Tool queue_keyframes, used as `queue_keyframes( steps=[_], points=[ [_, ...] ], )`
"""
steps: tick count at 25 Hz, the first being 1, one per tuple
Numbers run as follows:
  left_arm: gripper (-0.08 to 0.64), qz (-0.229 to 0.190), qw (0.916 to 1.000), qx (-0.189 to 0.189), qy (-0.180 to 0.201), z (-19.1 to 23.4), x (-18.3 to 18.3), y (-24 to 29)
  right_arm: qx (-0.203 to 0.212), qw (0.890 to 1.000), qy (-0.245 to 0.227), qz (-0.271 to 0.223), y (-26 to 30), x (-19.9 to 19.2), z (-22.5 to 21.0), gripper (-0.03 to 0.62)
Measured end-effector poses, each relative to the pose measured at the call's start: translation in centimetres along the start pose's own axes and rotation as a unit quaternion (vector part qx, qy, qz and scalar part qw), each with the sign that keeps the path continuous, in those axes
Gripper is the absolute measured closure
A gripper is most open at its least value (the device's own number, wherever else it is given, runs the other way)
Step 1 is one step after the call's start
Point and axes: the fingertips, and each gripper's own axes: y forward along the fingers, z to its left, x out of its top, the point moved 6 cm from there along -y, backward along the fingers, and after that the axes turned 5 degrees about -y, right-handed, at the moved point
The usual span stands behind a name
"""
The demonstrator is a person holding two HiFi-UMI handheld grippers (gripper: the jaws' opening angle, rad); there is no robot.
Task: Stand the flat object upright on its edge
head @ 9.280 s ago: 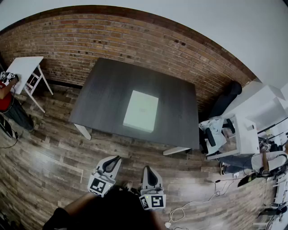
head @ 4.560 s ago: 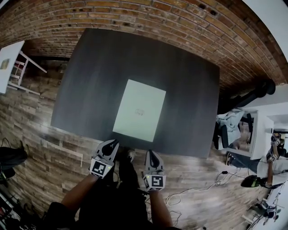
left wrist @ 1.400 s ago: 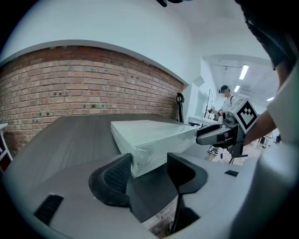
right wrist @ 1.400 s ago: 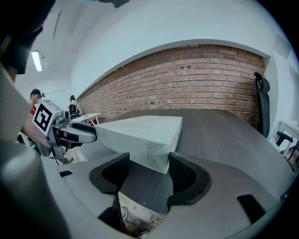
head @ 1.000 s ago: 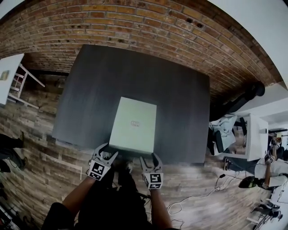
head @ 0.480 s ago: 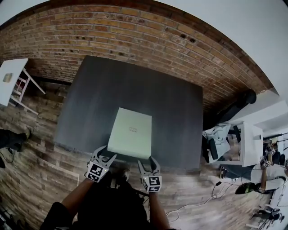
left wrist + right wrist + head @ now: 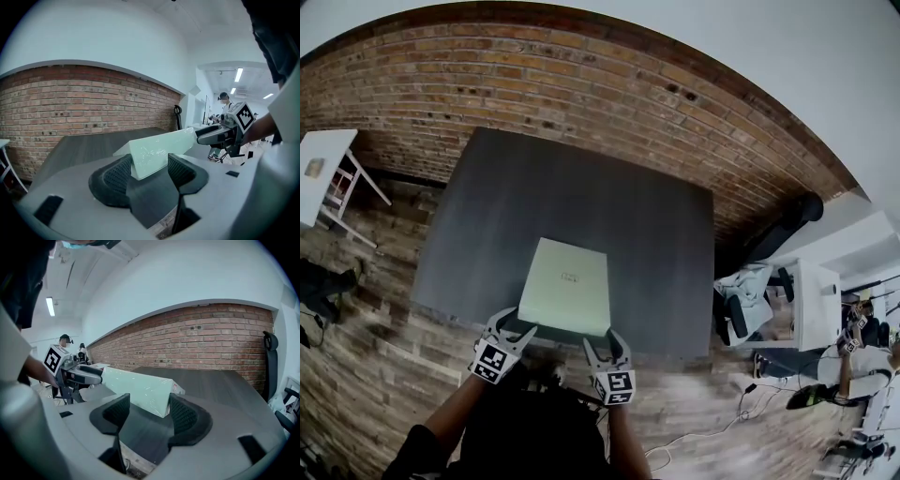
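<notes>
In the head view, the pale flat box [image 7: 565, 298] lies at the near edge of the dark table [image 7: 581, 197]. It looks tipped, with its near side raised and its far side down on the table. The left gripper [image 7: 511, 323] is at its near left corner and the right gripper [image 7: 605, 342] at its near right corner. In the left gripper view, the jaws are spread with the wrapped corner of the box [image 7: 159, 147] between them; it touches one pad, with a gap beside the other. In the right gripper view the jaws are also spread, and the other corner [image 7: 136, 387] sits near the right pad and clear of the left. Neither hold looks like a firm pinch. The glossy wrap could slide off the pads as the tilt steepens, dropping the box flat or off the near edge. Uneven lifting could twist it out.
</notes>
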Motion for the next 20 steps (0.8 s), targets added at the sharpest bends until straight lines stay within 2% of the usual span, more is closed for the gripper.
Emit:
queue_keyframes(
  steps=[20],
  points=[
    [0.31,-0.03,0.9993,-0.012,0.017,1.2,3.5,-1.8,0.004,0.999,-0.017,-0.035,0.2,4.5,0.6,0.324]
  ],
)
